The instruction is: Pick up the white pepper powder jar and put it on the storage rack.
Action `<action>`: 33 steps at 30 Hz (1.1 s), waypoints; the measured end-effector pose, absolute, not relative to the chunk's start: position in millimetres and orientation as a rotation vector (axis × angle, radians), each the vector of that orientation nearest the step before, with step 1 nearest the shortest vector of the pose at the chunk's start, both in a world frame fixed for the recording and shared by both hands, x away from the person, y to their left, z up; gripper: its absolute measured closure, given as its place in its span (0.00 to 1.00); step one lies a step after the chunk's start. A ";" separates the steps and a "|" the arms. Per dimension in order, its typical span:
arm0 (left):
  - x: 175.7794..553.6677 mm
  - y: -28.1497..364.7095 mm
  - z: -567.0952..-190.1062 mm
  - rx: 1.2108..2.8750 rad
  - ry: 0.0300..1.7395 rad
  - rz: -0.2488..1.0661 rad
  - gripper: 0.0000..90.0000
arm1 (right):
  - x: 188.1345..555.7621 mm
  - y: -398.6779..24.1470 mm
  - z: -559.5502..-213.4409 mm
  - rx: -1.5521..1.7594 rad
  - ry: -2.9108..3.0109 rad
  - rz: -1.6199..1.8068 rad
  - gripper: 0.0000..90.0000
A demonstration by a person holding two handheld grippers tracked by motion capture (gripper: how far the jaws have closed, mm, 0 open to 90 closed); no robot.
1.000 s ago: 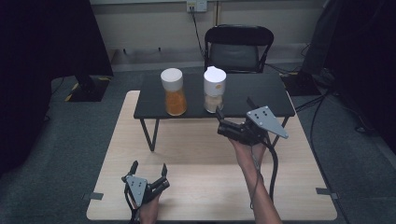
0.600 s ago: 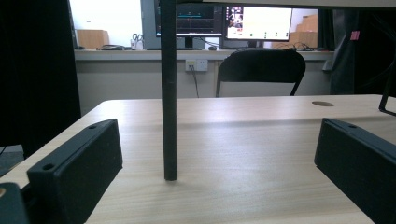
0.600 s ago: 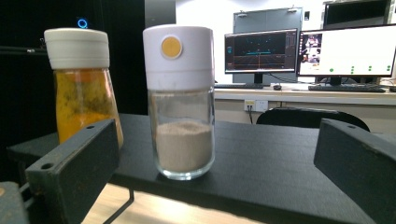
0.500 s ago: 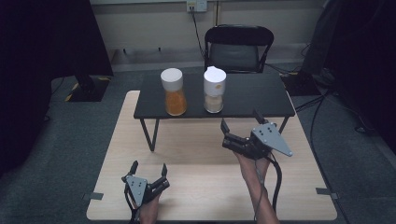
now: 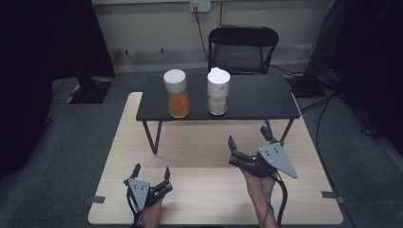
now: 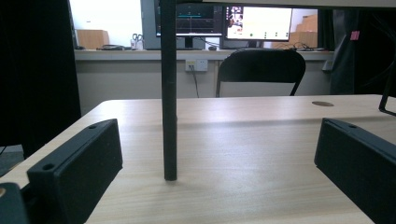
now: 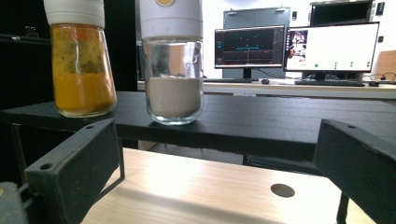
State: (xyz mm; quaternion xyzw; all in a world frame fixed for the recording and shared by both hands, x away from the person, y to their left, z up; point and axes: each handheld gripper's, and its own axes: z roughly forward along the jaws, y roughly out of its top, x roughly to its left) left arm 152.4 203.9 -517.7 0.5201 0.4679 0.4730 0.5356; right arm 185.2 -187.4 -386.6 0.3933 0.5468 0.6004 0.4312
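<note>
High view: both jars, the orange jar (image 5: 178,94) and the pale jar (image 5: 218,91), stand on the black shelf (image 5: 256,97), untouched. The left claw (image 5: 151,172) and right claw (image 5: 247,141) are spread wide above the worktop (image 5: 204,190), holding nothing. Nothing looks started yet.

Two jars stand upright on the little black shelf (image 5: 256,97) that sits on my table (image 5: 199,156). They are side by side, near each other but not touching. The orange jar (image 5: 177,93) is on the left. It has a white lid and is more than half full of orange stuff. The pale jar (image 5: 218,91) is on the right. It has a white lid too, with pale powder filling about the bottom half. I think its lid has a small round mark in front, but it is cut off.
</note>
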 end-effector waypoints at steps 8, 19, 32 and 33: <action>152.4 203.9 -517.7 1.239 1.114 1.126 0.00 | 176.5 -188.6 -400.8 0.990 1.350 1.485 0.00; 152.3 203.9 -517.7 1.239 1.114 1.127 0.00 | 165.8 -187.9 -424.5 1.023 1.337 1.470 0.00; 152.3 204.0 -517.8 1.238 1.114 1.126 0.00 | 156.4 -189.5 -450.9 1.045 1.328 1.435 0.00; 152.4 204.0 -517.8 1.238 1.114 1.126 0.00 | 155.9 -189.8 -453.0 1.046 1.329 1.433 0.00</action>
